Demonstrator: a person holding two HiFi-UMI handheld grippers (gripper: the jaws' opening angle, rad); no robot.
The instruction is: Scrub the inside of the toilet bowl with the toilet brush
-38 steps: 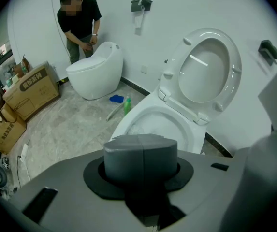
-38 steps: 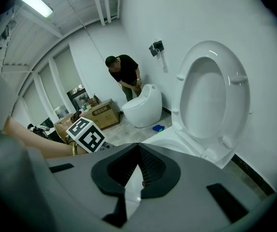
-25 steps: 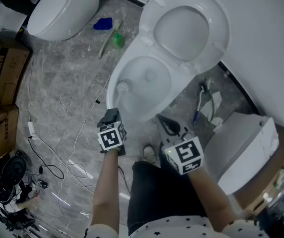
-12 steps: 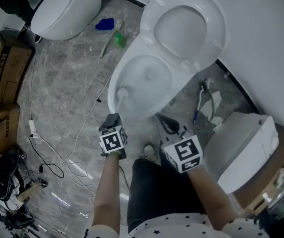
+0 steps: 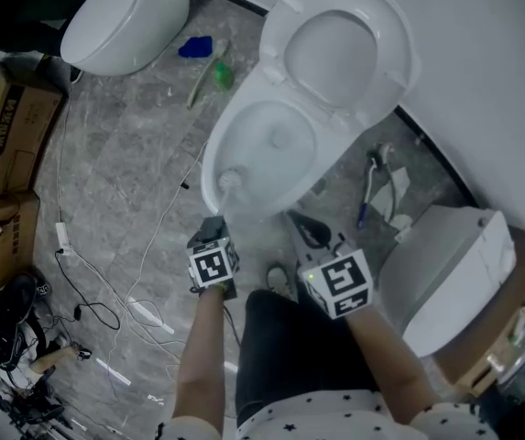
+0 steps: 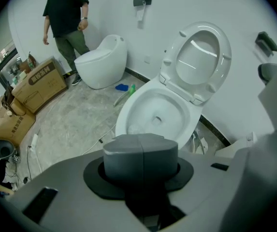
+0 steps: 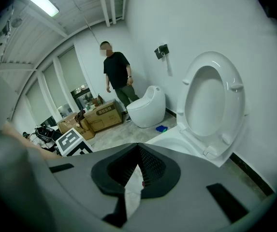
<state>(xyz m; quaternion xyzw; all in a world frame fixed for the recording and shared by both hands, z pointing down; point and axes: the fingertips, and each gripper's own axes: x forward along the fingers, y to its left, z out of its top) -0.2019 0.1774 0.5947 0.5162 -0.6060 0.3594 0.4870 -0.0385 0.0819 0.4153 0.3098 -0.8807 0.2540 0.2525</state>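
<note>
The white toilet bowl [image 5: 285, 168] stands with its lid [image 5: 340, 49] raised against the wall. The toilet brush's white head [image 5: 230, 180] rests inside the bowl, close to the near rim. My left gripper [image 5: 214, 225] is shut on the brush's grey handle [image 6: 140, 153], just outside the front rim. The left gripper view looks over the handle into the bowl [image 6: 160, 108]. My right gripper [image 5: 300, 225] hangs to the right of the left one, beside the bowl's front. Its black jaws meet at the tips with nothing between them [image 7: 138, 148].
A second white toilet [image 5: 125, 12] stands at the far left, with a blue item [image 5: 195, 46] and a green bottle [image 5: 221, 71] beside it. Cardboard boxes [image 5: 10, 126] and cables [image 5: 106, 282] lie left. A white box [image 5: 445, 273] sits right. A person in black [image 6: 65, 18] stands behind.
The left gripper has drawn back toward me, and the brush head has slid from the bowl's left side down to the near rim. The right gripper has barely moved.
</note>
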